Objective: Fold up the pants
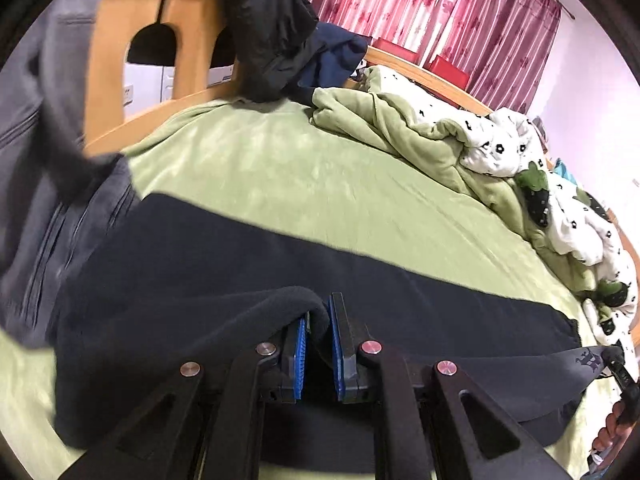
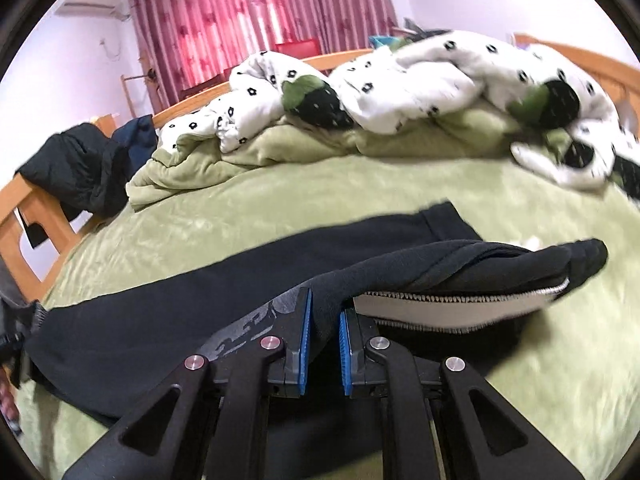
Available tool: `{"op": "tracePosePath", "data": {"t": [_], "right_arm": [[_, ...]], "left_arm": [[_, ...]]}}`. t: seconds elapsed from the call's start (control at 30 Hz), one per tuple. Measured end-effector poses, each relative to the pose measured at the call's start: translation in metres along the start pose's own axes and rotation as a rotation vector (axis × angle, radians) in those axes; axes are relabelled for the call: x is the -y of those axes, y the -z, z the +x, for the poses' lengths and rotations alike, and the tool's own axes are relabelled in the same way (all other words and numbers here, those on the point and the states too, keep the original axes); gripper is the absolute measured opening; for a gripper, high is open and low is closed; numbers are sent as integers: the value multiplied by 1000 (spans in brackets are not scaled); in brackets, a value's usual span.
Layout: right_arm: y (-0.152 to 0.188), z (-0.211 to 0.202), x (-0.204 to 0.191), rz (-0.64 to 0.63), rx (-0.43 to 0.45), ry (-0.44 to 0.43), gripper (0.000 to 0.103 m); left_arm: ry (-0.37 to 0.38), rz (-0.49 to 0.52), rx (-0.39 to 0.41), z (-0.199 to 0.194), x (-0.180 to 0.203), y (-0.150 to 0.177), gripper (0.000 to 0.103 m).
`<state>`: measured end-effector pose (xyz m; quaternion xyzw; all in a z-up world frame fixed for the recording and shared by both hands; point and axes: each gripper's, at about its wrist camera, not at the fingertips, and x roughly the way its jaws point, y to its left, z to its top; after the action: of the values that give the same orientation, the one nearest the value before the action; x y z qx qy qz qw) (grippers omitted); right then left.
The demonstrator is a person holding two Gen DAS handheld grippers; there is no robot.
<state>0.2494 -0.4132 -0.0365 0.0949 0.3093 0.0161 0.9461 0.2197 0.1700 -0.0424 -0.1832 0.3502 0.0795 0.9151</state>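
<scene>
Black pants (image 1: 248, 248) lie stretched across the green bed sheet (image 1: 280, 168). My left gripper (image 1: 319, 322) is shut on a raised fold of the black fabric, which bulges up between its blue pads. In the right wrist view my right gripper (image 2: 325, 316) is shut on the pants (image 2: 224, 280) near the waistband (image 2: 460, 302), whose pale inner lining with stitched edges shows to the right. The gripped edge is lifted off the sheet (image 2: 240, 208) while the far leg still lies flat. The other gripper shows small at the right edge of the left view, with a hand on it.
A crumpled green blanket (image 1: 384, 120) and a white flowered quilt (image 2: 420, 76) are heaped along the far side of the bed. Dark jackets (image 1: 276, 36) hang over the wooden bed frame (image 1: 120, 52). Grey clothing (image 1: 36, 160) hangs at the left. Red curtains (image 2: 224, 12) cover the window behind.
</scene>
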Motion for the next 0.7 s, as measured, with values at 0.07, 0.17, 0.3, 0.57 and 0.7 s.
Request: {"op": "tracePosePath", "data": {"t": [0.07,0.17,0.3,0.57,0.7], "right_arm": [[-4,14,-2,-13,1,0,12],[-11,44,-10,-49,-3,17,12],[-14,87,-19,-74,-6,49,12],[-2,131,-17,-22,-122,79,28],[7,97,-17,-42,-132,41,45]], "left_arm": [[-4,-7,-3,17,1,-10,11],[-31,-8,-23,47,3,-17,11],[-111,48,-36,85,15,-17,11],[-116,44,-110,103,26,-13,37],[-40,107,-114,65,40,10,50]]}}
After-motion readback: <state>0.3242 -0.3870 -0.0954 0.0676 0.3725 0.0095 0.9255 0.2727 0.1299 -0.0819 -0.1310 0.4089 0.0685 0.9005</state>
